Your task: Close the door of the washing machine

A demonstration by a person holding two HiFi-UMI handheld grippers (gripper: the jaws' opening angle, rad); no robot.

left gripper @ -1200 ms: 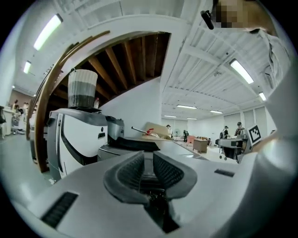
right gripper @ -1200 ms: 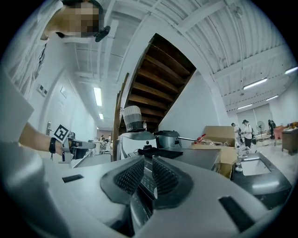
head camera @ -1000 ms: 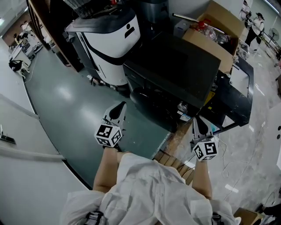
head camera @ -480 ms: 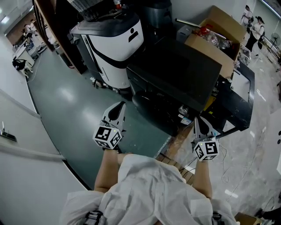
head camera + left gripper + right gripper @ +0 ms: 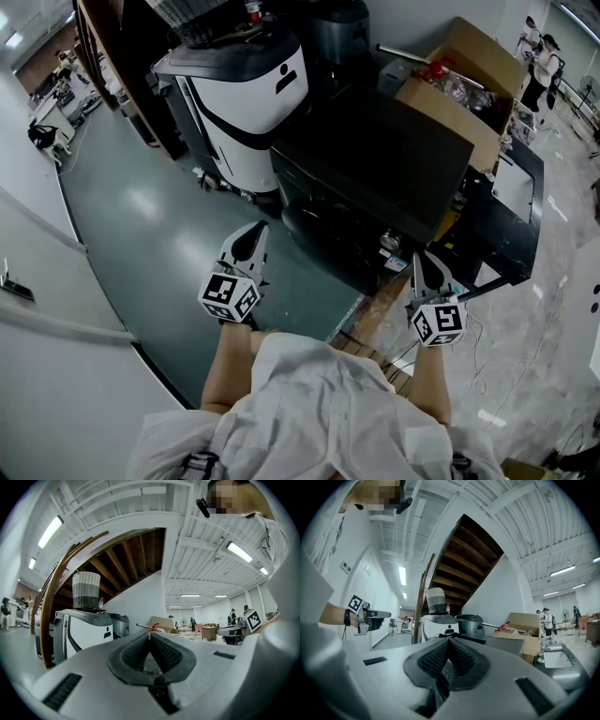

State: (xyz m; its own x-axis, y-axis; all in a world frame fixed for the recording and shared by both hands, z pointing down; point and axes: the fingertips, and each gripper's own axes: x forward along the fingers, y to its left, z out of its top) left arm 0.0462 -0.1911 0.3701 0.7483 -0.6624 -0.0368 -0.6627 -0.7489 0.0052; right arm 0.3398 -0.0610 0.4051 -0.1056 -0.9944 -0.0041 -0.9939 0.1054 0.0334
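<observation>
**Clerk:** First entry?

**Keeper:** Washing machine: black and boxy, just ahead of the person. It stands between a white-and-black unit and a cardboard box, with grey-green floor to its left. Door: a round dark form low on the front face. It is black on black, so I cannot tell whether it is latched or ajar.

**Clerk:** Tongs?

**Keeper:** Left tongs: tips pressed together, nothing between them, held short of the door. Right tongs: likewise closed and empty, near the machine's front corner, not touching it.

**Clerk:** Progress?

**Keeper:** Judged unsettled. The scene fits a door awaiting its push, or one pushed home with both tongs clear of it.
</observation>
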